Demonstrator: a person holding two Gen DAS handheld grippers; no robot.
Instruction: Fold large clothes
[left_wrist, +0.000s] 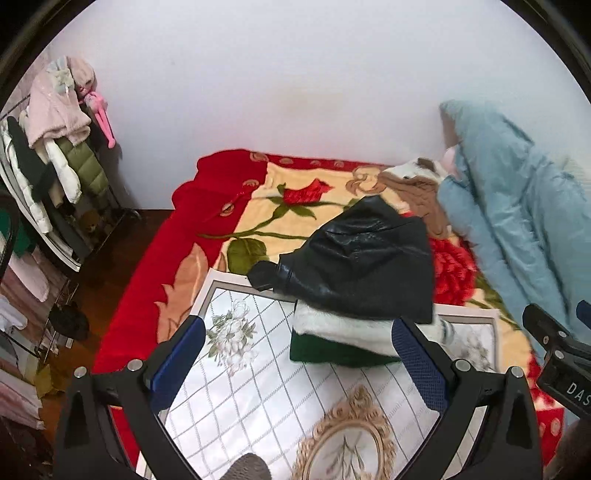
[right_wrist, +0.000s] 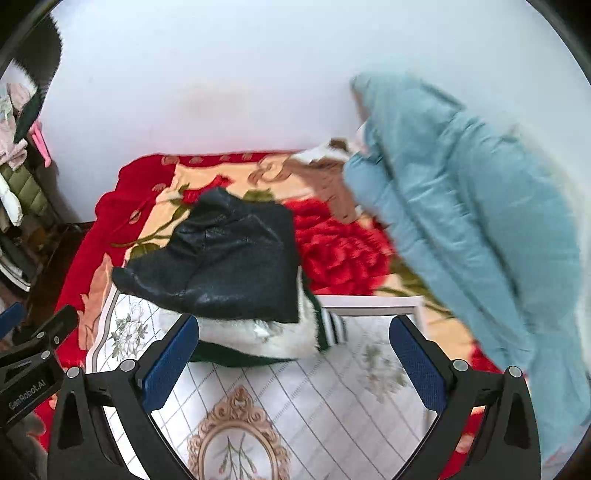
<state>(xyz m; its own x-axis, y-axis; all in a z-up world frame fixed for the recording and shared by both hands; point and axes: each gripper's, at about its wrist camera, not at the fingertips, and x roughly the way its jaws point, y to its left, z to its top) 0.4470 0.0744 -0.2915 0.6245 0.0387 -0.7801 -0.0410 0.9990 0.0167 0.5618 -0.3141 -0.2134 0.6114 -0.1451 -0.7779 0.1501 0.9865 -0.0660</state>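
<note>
Left hand-held gripper (left_wrist: 299, 363) and right hand-held gripper (right_wrist: 293, 360) both wide open, empty, above folded black leather jacket (left_wrist: 354, 254) on white-green garment (left_wrist: 340, 336).

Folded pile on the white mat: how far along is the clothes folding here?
Done: a black leather jacket lies folded on a white and green garment on the mat. In hand: nothing; left gripper and right gripper are open. Left: the light blue coat and brown garment lie unfolded.

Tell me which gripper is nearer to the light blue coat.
Right. The right gripper is open just beside the light blue coat; the left gripper is open farther off, above the folded pile.
</note>
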